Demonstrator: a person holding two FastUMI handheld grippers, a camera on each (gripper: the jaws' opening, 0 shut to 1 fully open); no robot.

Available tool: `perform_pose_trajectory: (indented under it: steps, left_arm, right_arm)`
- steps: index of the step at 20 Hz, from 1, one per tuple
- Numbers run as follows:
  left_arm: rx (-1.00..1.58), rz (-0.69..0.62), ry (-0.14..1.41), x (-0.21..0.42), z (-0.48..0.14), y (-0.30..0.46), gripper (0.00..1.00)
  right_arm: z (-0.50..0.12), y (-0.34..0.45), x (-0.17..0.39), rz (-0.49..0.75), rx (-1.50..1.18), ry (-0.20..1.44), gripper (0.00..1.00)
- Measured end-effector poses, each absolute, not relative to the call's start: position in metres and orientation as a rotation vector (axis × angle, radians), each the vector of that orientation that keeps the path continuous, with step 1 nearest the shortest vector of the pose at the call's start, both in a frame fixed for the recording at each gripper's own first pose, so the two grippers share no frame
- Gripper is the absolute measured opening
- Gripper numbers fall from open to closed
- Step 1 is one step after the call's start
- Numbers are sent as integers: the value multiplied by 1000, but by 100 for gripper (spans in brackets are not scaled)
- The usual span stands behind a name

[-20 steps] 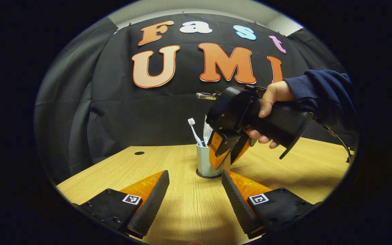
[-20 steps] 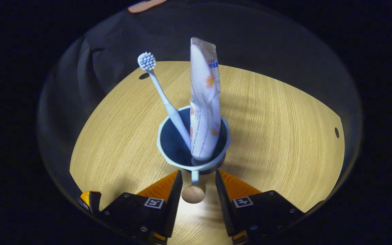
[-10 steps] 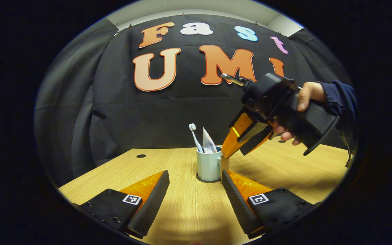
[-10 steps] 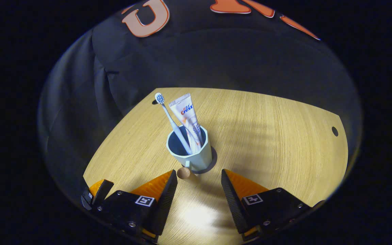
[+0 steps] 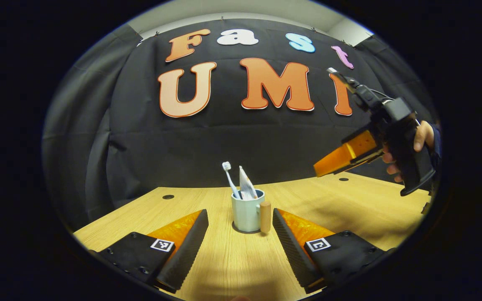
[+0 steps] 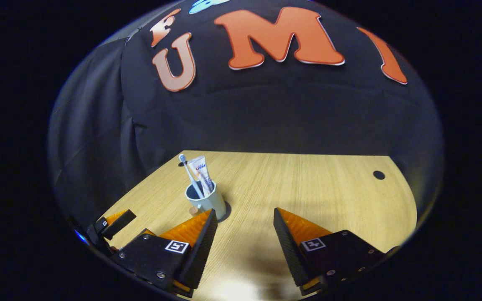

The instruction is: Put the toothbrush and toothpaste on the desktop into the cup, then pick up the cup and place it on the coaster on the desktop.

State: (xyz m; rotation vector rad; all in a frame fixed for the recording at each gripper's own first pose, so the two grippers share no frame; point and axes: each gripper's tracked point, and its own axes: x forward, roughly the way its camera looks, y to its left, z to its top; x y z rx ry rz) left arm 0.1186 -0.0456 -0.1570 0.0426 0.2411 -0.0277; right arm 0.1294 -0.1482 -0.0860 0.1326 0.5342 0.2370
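Note:
A pale blue cup (image 5: 246,213) with a wooden handle (image 5: 265,216) stands on a dark round coaster (image 5: 236,228) in the middle of the wooden desk (image 5: 224,267). A white toothbrush (image 5: 228,177) and a toothpaste tube (image 5: 246,186) stand upright inside it. My left gripper (image 5: 240,228) is open, low over the desk, just short of the cup. In the left gripper view my right gripper (image 5: 320,170) is held high at the right by a hand (image 5: 421,138), well clear of the cup. In the right gripper view it (image 6: 243,230) is open, with the cup (image 6: 207,200) ahead at the left.
The black cloth wall closes off the back of the desk. Small round holes sit in the desk at the far left (image 5: 167,196) and far right (image 6: 378,174). The left gripper (image 6: 113,221) shows at the lower left of the right gripper view.
The right gripper has let go of the cup's handle, opened, and pulled back up and to the right. The cup stays on the coaster; the left gripper has barely moved.

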Motion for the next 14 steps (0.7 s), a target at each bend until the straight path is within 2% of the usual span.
perform_pose_trajectory:
  steps: [7,14]
  left_arm:
    - [55,-54,196,136,-132,-80,99]
    - [50,-93,170,142,-124,-115,99]
  right_arm:
    - [-49,-213,92,119,42,232,82]
    - [-51,-255,55,6,-10,101,82]
